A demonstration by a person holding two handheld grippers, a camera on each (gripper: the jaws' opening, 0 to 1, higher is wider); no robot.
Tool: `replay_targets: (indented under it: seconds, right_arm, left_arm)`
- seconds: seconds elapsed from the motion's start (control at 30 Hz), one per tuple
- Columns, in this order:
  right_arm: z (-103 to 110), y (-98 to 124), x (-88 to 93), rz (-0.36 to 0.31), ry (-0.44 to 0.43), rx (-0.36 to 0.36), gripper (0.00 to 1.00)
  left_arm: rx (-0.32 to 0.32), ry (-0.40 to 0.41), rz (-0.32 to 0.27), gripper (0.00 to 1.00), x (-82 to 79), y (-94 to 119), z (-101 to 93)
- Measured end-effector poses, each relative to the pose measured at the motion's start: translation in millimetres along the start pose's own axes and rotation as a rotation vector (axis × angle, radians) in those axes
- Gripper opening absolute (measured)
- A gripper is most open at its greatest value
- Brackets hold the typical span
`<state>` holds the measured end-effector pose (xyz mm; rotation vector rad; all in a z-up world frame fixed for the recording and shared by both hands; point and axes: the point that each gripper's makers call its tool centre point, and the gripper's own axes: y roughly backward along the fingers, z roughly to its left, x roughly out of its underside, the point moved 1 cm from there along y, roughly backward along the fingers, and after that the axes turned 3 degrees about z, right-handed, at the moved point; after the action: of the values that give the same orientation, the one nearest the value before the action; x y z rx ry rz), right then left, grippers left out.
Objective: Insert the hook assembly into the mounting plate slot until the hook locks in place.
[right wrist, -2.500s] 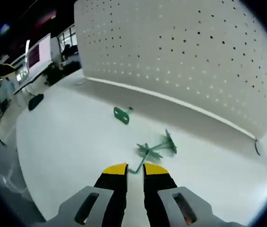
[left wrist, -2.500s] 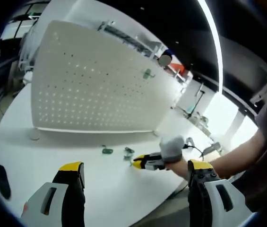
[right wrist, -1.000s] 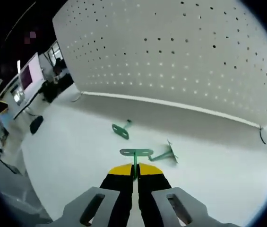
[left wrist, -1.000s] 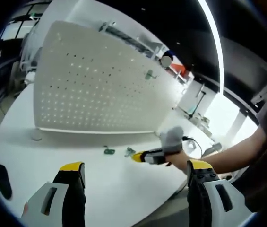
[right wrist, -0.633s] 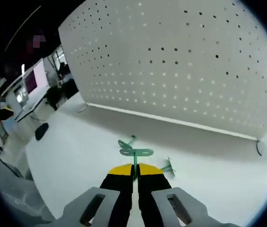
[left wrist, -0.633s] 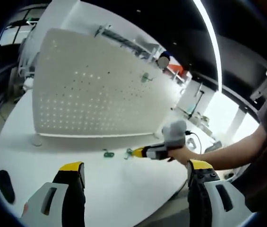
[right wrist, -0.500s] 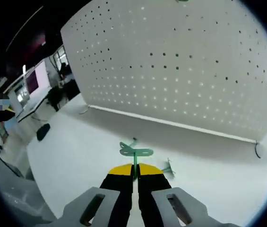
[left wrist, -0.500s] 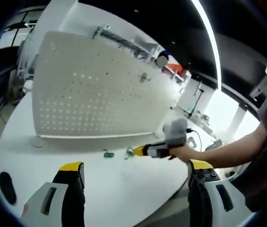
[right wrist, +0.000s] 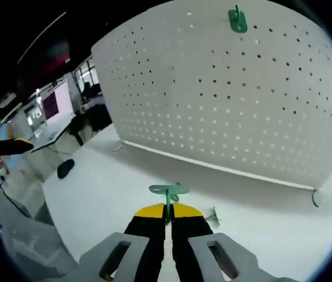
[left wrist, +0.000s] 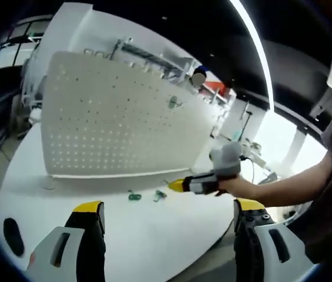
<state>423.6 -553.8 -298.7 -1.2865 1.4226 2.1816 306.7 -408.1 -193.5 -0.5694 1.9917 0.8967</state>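
Observation:
The white pegboard mounting plate (left wrist: 113, 123) (right wrist: 230, 100) stands upright on the round white table (left wrist: 154, 235) (right wrist: 95, 194). One green hook (left wrist: 171, 103) (right wrist: 237, 20) hangs high on the plate. My right gripper (right wrist: 167, 210) is shut on a green hook assembly (right wrist: 168, 190), held in the air in front of the plate's lower part. In the left gripper view, the right gripper (left wrist: 204, 184) is carried by a hand above the table. Two loose green hooks (left wrist: 133, 196) (left wrist: 158, 194) lie on the table; one (right wrist: 213, 216) shows beyond the right jaws. My left gripper (left wrist: 168, 208) is open, low and back from the plate.
A small black object (left wrist: 14, 236) (right wrist: 66, 168) lies near the table's edge. The left gripper's yellow tip (right wrist: 13, 144) shows at the far left of the right gripper view. Desks and monitors (right wrist: 54, 106) stand beyond the table. A person's forearm (left wrist: 289, 188) reaches in from the right.
My right gripper shut on a green hook lying on the table, lifted it clear and rose toward the plate. The left gripper stayed open and barely moved.

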Motion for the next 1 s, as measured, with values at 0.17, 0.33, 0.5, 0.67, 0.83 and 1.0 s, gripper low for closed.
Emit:
replay_targets:
  seconds: [0.17, 0.33, 0.5, 0.67, 0.83, 1.0]
  right_arm:
    - [15, 14, -12.3, -0.031, 0.014, -0.031, 0.0]
    - [33, 28, -25.8, -0.061, 0.022, -0.078, 0.0]
    - [49, 40, -37.4, -0.088, 0.023, -0.124, 0.0]
    - [56, 47, -40.0, -0.088, 0.01, -0.156, 0.0]
    - [72, 61, -47.7, -0.122, -0.044, -0.218, 0.01]
    - [90, 82, -62.4, -0.166, -0.093, -0.287, 0.0]
  left_arm:
    - [-0.008, -0.007, -0.003, 0.92, 2.6, 5, -2.6]
    - [-0.02, -0.018, -0.008, 0.92, 2.1, 11, -3.2]
    - [-0.03, -0.021, -0.023, 0.91, -2.2, 14, -3.3]
    - [-0.026, -0.027, -0.033, 0.9, -6.2, 14, -7.3]
    - [-0.019, -0.034, -0.037, 0.89, -6.7, 12, -10.1]
    - [-0.002, -0.044, -0.046, 0.85, -8.6, 10, -13.5]
